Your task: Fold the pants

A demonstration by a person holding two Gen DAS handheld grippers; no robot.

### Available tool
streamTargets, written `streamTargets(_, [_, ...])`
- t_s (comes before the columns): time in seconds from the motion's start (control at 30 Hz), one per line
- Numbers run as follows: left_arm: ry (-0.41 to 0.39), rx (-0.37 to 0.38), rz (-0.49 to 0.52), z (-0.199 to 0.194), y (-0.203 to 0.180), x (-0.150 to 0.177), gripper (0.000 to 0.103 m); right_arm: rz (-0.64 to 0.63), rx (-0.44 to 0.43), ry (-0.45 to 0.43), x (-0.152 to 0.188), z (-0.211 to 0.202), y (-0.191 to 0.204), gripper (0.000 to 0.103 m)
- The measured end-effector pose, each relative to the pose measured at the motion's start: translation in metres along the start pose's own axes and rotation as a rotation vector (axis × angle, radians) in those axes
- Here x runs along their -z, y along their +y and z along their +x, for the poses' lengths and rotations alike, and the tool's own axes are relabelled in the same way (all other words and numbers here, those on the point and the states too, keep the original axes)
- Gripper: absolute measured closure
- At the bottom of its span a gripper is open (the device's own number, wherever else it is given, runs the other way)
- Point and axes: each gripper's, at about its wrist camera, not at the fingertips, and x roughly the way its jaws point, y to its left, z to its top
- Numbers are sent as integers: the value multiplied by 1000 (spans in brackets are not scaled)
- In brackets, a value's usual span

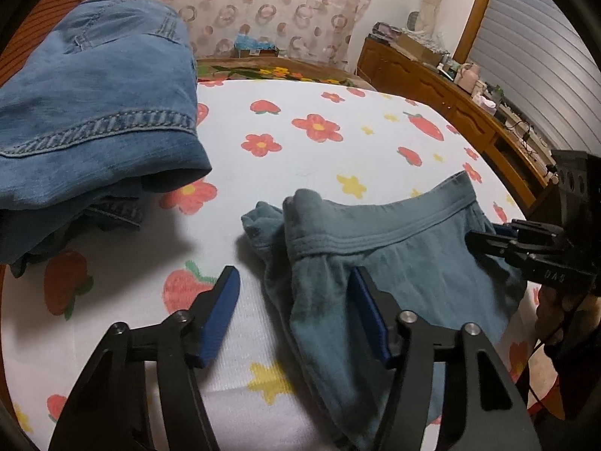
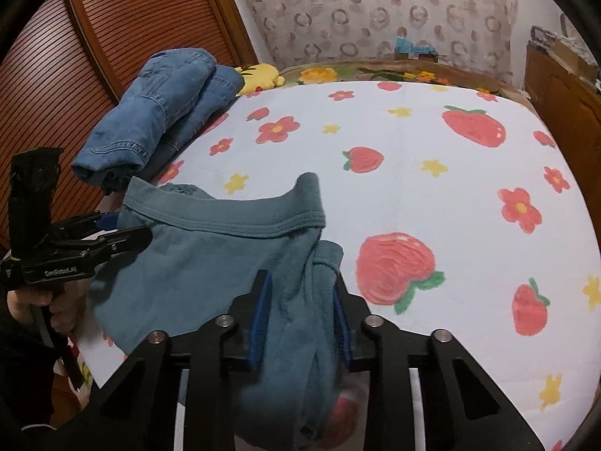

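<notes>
With the teal cotton pants (image 2: 210,248) clamped in the right gripper (image 2: 300,312) and the left gripper (image 1: 296,312) spread wide at 6 o'clock, a lopsided fold is risked.

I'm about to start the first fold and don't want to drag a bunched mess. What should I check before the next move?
1. Right gripper grip on teal pants: ok, fabric fills the gap between its pads.
2. Left gripper grip: not ok, jaws wide open.
3. Waistband flat: not ok, one end humps up.
4. Bare bedsheet beyond the pants: ok.
5. Folded jeans apart from the pants: ok.
</notes>
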Motion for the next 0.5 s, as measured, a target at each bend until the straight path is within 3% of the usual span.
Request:
streamTargets(0.03, [-1, 7, -5, 1, 1, -1, 44, -9, -8, 1, 0, 1, 1, 88])
streamTargets(0.23, [-3, 33, -44, 6, 7, -9, 44, -34, 3, -11, 4, 2, 3, 89])
streamTargets(0.4, [-7, 76, -48, 9, 4, -10, 67, -80, 57, -29, 8, 1, 13, 89])
streamTargets(0.5, [-11, 86, -54, 9, 4, -10, 69, -120, 96, -40, 10, 1, 22, 89])
